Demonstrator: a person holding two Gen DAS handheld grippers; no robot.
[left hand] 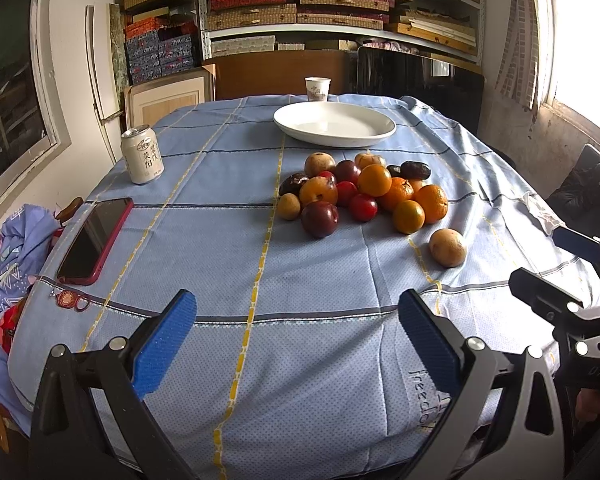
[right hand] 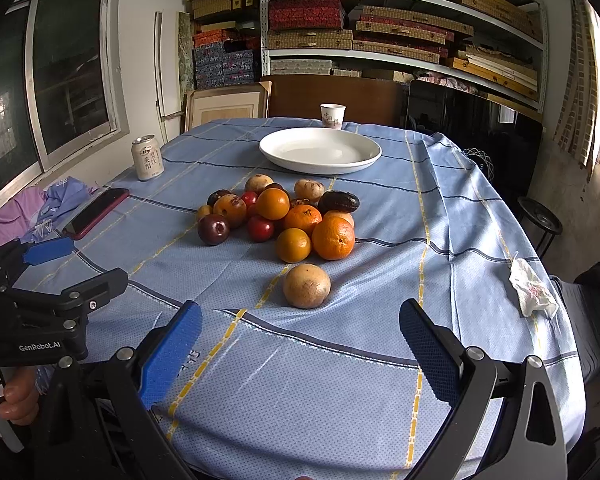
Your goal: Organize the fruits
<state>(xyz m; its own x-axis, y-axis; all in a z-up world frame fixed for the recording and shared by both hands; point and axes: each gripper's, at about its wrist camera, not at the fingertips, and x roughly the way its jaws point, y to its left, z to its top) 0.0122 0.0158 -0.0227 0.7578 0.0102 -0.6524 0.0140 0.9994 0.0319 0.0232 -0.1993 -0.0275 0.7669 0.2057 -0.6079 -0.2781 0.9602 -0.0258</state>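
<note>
A pile of fruit (left hand: 360, 192) lies mid-table on a blue cloth: oranges, dark plums, small red fruits, brownish round ones and a dark avocado; it also shows in the right wrist view (right hand: 284, 216). One brownish fruit (left hand: 447, 247) (right hand: 306, 285) lies apart, nearer me. An empty white plate (left hand: 334, 124) (right hand: 320, 149) sits behind the pile. My left gripper (left hand: 296, 344) is open and empty over the near table edge. My right gripper (right hand: 300, 344) is open and empty, just short of the lone fruit.
A drink can (left hand: 142, 154) and a red-cased phone (left hand: 96, 240) lie at the left. A paper cup (left hand: 317, 89) stands behind the plate. A crumpled tissue (right hand: 534, 292) lies at the right edge. Shelves of boxes stand beyond the table.
</note>
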